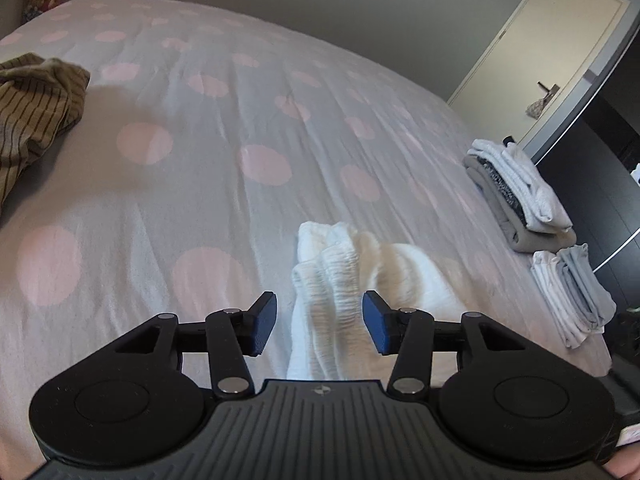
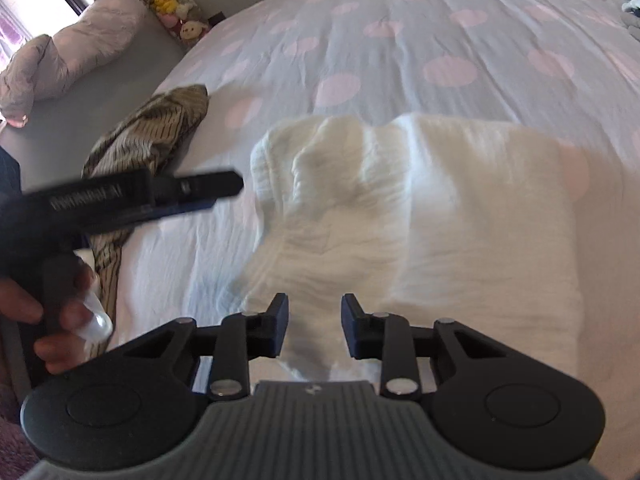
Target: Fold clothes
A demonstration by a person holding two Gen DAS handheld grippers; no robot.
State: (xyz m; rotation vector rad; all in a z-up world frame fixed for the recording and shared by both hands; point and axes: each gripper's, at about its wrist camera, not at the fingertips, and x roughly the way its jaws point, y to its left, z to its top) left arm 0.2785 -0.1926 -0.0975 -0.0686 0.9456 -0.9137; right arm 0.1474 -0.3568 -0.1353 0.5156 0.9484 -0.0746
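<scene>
Two grippers hover over a white garment [image 2: 420, 216] lying partly folded on the spotted bed cover [image 1: 200, 128]. Left gripper [image 1: 319, 322] has its jaws apart, gripping nothing; right gripper [image 2: 314, 326] likewise stands open above the cloth. Nearby lies a striped brown garment [image 2: 152, 132].

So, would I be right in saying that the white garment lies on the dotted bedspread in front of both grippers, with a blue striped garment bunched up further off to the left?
Not quite: the striped garment is olive-brown with dark stripes, not blue, as both wrist views show. The rest holds: the white garment lies on the dotted bedspread in front of the left gripper and right gripper.
</scene>
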